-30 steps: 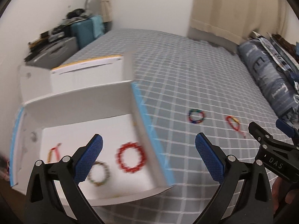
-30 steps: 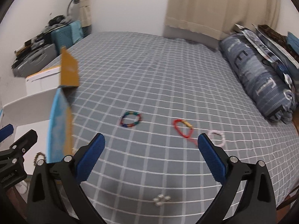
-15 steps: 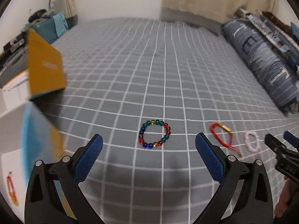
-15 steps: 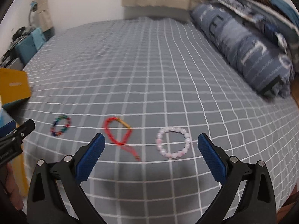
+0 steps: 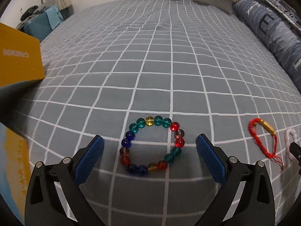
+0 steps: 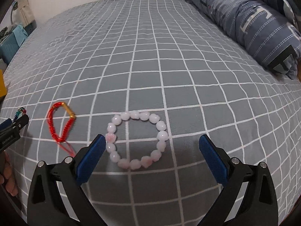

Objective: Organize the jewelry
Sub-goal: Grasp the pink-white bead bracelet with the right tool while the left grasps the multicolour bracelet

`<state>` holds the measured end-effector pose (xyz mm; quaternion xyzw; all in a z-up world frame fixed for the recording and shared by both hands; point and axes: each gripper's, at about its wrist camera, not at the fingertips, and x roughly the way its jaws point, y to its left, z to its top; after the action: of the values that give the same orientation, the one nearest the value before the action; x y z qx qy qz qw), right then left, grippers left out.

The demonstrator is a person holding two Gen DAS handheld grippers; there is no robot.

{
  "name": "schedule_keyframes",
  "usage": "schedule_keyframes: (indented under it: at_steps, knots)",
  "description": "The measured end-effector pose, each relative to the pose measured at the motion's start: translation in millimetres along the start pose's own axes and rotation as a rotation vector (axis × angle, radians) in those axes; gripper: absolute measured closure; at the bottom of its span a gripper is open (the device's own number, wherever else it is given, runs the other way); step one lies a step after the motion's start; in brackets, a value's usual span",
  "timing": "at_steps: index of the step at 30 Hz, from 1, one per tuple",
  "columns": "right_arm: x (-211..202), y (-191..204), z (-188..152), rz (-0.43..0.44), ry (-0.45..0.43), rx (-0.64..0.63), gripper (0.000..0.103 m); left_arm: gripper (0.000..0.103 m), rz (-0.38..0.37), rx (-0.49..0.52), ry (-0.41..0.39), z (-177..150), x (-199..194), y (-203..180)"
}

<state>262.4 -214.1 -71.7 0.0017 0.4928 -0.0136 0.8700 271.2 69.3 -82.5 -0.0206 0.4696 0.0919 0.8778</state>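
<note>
A bracelet of coloured glass beads (image 5: 153, 145) lies on the grey checked bedspread, between the open fingers of my left gripper (image 5: 149, 157), which is low over it and empty. A pale pink bead bracelet (image 6: 136, 139) lies between the open fingers of my right gripper (image 6: 152, 155), also empty. A red cord bracelet with a gold tube (image 6: 61, 123) lies between the two; it also shows in the left wrist view (image 5: 262, 137). The pink bracelet shows partly at the left wrist view's right edge (image 5: 289, 141).
The box's yellow flap (image 5: 18, 60) stands at the left of the left wrist view. A blue striped pillow (image 6: 254, 22) lies along the bed's right side. A teal suitcase (image 5: 37, 28) stands beyond the bed. The left gripper's tip (image 6: 11, 130) shows at the right wrist view's left edge.
Both grippers have moved right, away from the white box, and down toward the bed. The left now frames the coloured bracelet, the right the pink one. Both stay open.
</note>
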Motion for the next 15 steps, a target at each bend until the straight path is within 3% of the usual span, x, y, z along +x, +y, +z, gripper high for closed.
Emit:
schedule_keyframes:
  at_steps: [8, 15]
  knots:
    - [15, -8, 3, 0.012, 0.029, 0.015, 0.02, 0.006, 0.001, -0.003, -0.005, 6, 8, 1]
    - [13, 4, 5, 0.003, 0.0, -0.017, 0.055, 0.011, -0.017, 0.012, -0.008, 4, 6, 0]
